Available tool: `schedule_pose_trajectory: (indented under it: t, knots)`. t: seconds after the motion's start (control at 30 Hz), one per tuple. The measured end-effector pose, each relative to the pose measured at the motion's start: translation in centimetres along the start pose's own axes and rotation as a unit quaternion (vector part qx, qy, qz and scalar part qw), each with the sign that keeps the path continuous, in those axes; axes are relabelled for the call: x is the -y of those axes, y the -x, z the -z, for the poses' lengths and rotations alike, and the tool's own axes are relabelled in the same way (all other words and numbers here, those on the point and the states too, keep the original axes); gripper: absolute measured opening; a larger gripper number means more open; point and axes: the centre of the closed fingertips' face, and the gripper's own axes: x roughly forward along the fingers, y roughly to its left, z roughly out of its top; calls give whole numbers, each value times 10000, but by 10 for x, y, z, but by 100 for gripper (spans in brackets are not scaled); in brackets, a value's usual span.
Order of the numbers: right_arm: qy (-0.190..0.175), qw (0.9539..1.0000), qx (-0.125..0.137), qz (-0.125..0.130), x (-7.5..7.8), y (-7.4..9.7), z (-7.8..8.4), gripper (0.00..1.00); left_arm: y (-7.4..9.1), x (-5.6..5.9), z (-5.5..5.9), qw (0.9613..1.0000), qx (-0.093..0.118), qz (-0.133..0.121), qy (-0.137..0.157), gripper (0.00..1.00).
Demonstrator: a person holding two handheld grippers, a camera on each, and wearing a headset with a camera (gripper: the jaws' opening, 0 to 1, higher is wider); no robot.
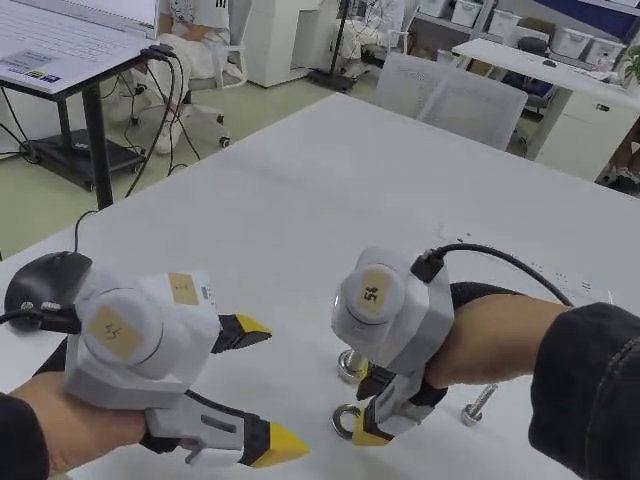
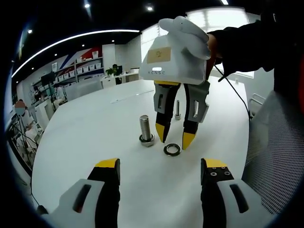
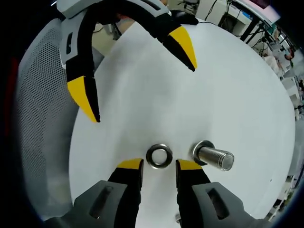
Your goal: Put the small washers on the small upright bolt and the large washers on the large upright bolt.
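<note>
Left tool (image 1: 265, 385): the left hand (image 1: 75, 425) is holding it low over the near part of the worktop (image 1: 300, 190). Its two yellow-tipped jaws are standing wide apart, released, and nothing is lying between them.
Right tool (image 3: 160, 166): the right hand (image 1: 490, 335) is gripping it from behind and it is pointing steeply down at the worktop. Its jaws are standing a little apart, released, and they are not clasping anything.
Washer (image 3: 159, 156): it is lying flat on the worktop just in front of the right tool's tips, facing the gap between them. In the left gripper view those tips are hanging close over it, and I cannot tell whether they are touching it.
Large bolt (image 3: 213, 156): it is standing upright on its broad base just beside the washer. In the right gripper view it is to the right of that tool's jaws and apart from them. Whether a washer is sitting at its base I cannot tell.
Small bolt (image 2: 177, 109): it is standing upright beyond the right tool. From the left tool it is showing through the gap of the right tool's jaws, farther away than the large bolt.
Both tools: they are facing each other across the washer, and the left tool's tips are staying well apart from it.
Mouse (image 1: 45, 280): a black one is lying on the worktop beside the left tool, on its outer side.
</note>
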Motion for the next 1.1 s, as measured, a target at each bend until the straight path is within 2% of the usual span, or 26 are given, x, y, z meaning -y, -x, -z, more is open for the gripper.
schedule_pose_trajectory:
  t: [0.5, 0.67, 1.1]
  knots:
    - [71, 10000, -22, -4, 0, -6, -2, 29, 2, 1, 1, 10000, 1, -18, 6, 68]
    - [-48, 9999, -50, -85, -2, -6, -2, 28, 1, 1, 1, 10000, 0, -4, -2, 68]
    - [-72, 9999, -122, -72, -2, -5, -2, 27, 0, 1, -2, 10000, 12, 39, -7, 68]
